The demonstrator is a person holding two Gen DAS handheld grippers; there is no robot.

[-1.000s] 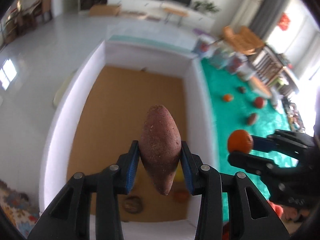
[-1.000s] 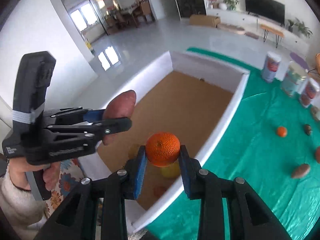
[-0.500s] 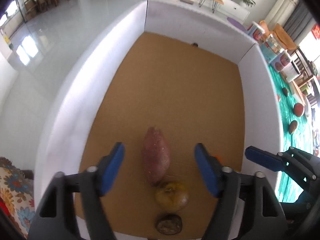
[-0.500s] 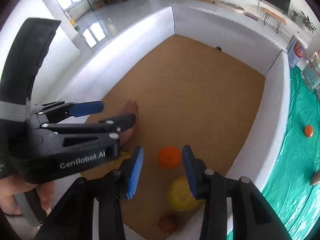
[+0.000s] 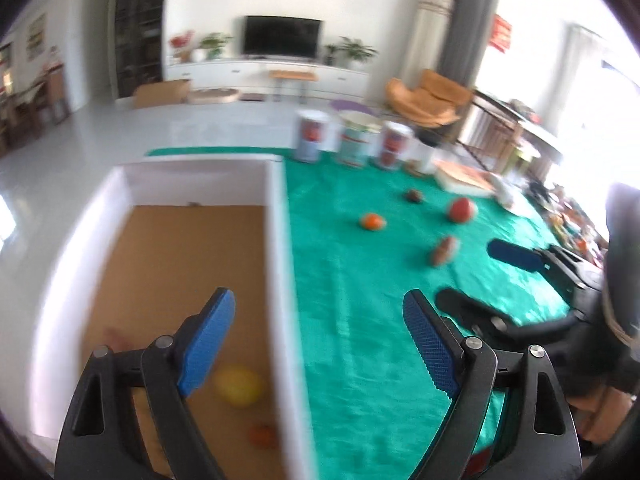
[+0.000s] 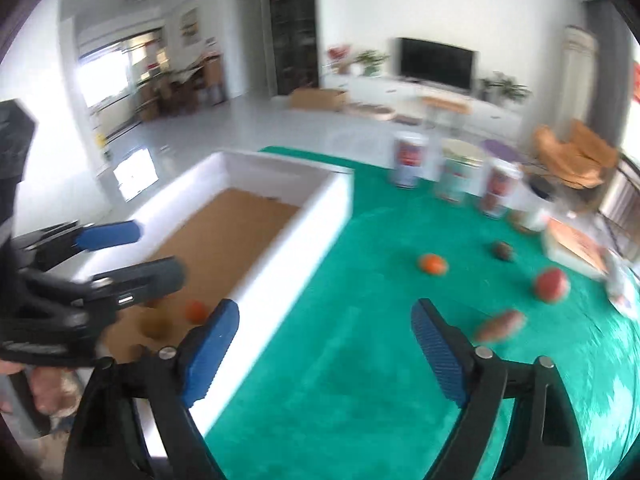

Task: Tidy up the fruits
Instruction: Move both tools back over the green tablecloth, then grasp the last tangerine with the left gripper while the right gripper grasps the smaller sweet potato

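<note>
Both the left gripper [image 5: 320,338] and right gripper [image 6: 324,344] hang with jaws opening wide, nothing between them. A yellow fruit [image 5: 239,386] lies inside the white box [image 5: 276,240]; an orange [image 6: 432,264] sits loose on the green-covered worktop [image 6: 360,360].

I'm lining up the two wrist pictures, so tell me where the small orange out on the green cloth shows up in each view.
Left wrist view: the small orange lies on the green cloth, right of centre, beyond the white box.
Right wrist view: the same small orange sits right of centre, above the open tongs.
Shared landmark: the white box, left of the orange in both views.
</note>
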